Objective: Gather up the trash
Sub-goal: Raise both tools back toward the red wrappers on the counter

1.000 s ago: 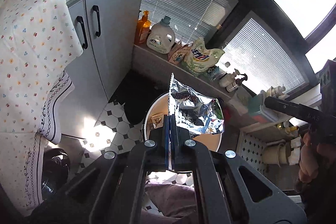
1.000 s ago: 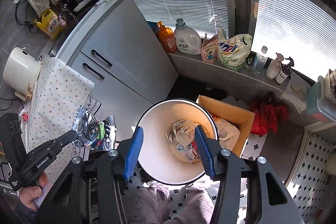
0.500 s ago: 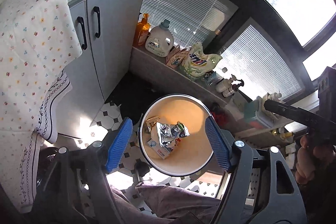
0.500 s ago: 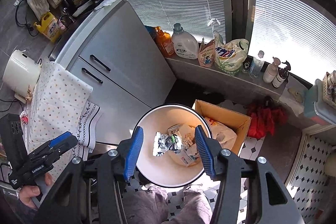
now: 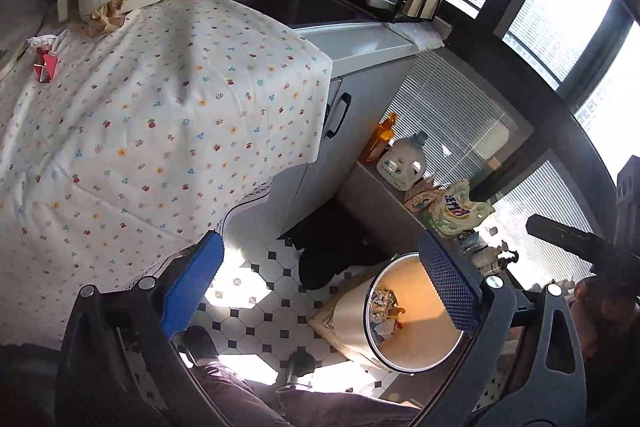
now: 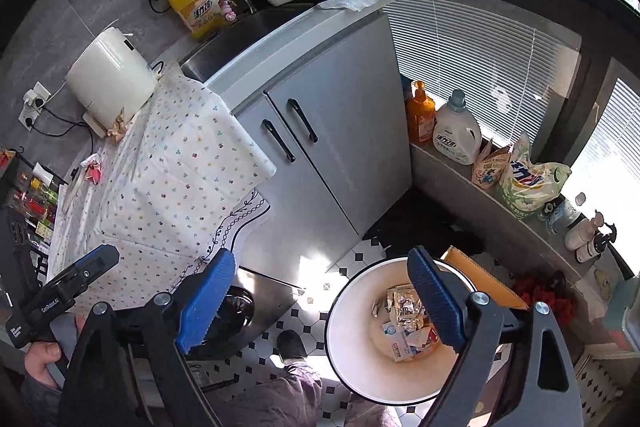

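Inside round white bin (image 6: pixel 340 339), crinkled foil wrappers (image 6: pixel 404 307) lie.

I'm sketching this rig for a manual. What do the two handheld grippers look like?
Both match: a black frame with triangular cut-outs and silver bolts, ending in two blue pads with a dotted texture. See the left gripper and right gripper. The left one's black handle carries small white lettering.

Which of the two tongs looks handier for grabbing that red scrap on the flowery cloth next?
Probably the left tongs: they hang beside the flowery cloth where the red scrap lies, opening and empty. The right tongs, also opening and empty, sit nearer the bin.
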